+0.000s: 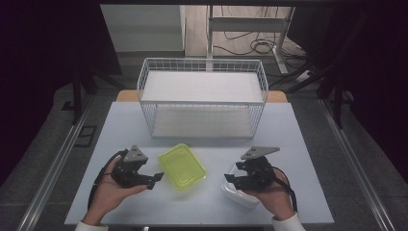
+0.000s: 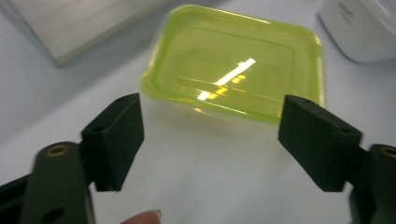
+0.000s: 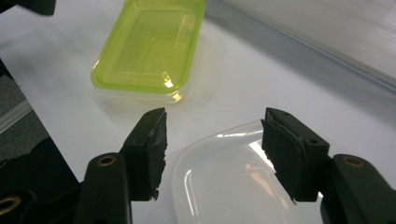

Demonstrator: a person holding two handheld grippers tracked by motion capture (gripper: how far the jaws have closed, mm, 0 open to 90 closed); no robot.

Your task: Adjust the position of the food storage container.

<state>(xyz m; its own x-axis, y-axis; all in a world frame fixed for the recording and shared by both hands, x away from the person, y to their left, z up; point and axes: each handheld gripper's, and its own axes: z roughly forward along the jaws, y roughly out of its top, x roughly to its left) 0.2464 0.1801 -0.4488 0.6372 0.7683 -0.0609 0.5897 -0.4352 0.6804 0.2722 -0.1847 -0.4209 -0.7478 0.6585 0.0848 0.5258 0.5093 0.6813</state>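
Note:
A yellow-green plastic box [image 1: 182, 166] lies on the pale table between my two grippers. My left gripper [image 1: 155, 180] is just left of it, open and pointing at it. In the left gripper view the box [image 2: 233, 65] sits beyond the gripper [image 2: 215, 140], whose jaws stand wide apart with only bare table between them. My right gripper [image 1: 230, 180] hovers open over a white translucent container [image 1: 239, 192] at the right. In the right gripper view that container [image 3: 224, 186] lies below and between the parted jaws of the gripper [image 3: 215, 149], untouched, with the green box [image 3: 149, 46] farther off.
A white wire basket [image 1: 202, 96] with a pale liner stands at the back middle of the table [image 1: 298, 144]. The table's front edge runs close under both hands. Dark floor and metal rails flank the table.

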